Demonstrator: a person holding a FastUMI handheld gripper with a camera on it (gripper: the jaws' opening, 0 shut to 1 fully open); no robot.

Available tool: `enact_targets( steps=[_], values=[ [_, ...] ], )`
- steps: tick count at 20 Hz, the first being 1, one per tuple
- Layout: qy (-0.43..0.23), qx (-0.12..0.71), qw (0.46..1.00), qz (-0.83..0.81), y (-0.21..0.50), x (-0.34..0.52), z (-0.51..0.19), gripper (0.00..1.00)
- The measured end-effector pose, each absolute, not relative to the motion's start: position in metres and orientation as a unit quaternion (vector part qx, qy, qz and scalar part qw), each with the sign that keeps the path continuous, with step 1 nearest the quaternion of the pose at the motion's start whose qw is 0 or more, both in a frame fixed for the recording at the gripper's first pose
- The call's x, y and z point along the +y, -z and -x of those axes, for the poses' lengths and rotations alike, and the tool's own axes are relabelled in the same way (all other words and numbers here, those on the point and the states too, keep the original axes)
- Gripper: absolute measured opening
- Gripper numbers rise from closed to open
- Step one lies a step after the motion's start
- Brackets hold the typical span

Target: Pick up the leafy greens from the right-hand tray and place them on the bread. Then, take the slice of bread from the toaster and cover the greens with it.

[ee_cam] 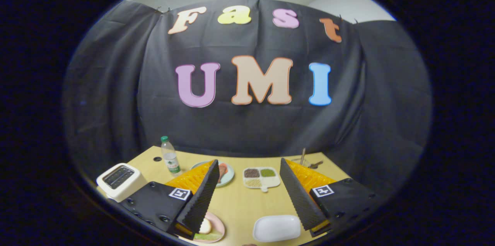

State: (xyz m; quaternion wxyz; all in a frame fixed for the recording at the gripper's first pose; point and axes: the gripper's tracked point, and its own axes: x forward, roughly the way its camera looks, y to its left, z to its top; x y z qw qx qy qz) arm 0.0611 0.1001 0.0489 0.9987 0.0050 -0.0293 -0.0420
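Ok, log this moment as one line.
gripper: open, holding nothing | toaster: beside left finger | pink plate: bread, greens | white tray: between fingers

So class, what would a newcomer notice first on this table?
Probably the gripper, its fingers open wide above the wooden table with nothing between them. Next, the white toaster beside the left finger, then the divided dish beyond the fingers, and a white tray just below them.

Table (pixel 239 203) with toaster (pixel 120 181), bottle (pixel 170 157), plates.
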Motion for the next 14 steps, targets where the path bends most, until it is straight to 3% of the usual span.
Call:
enact_targets(
  steps=[7, 14],
  values=[
    [0.095, -0.060, 0.991, 0.071, -0.057, 0.081, -0.038, 1.00],
    [0.082, -0.039, 0.992, 0.082, -0.040, 0.094, -0.038, 1.00]
  ],
)
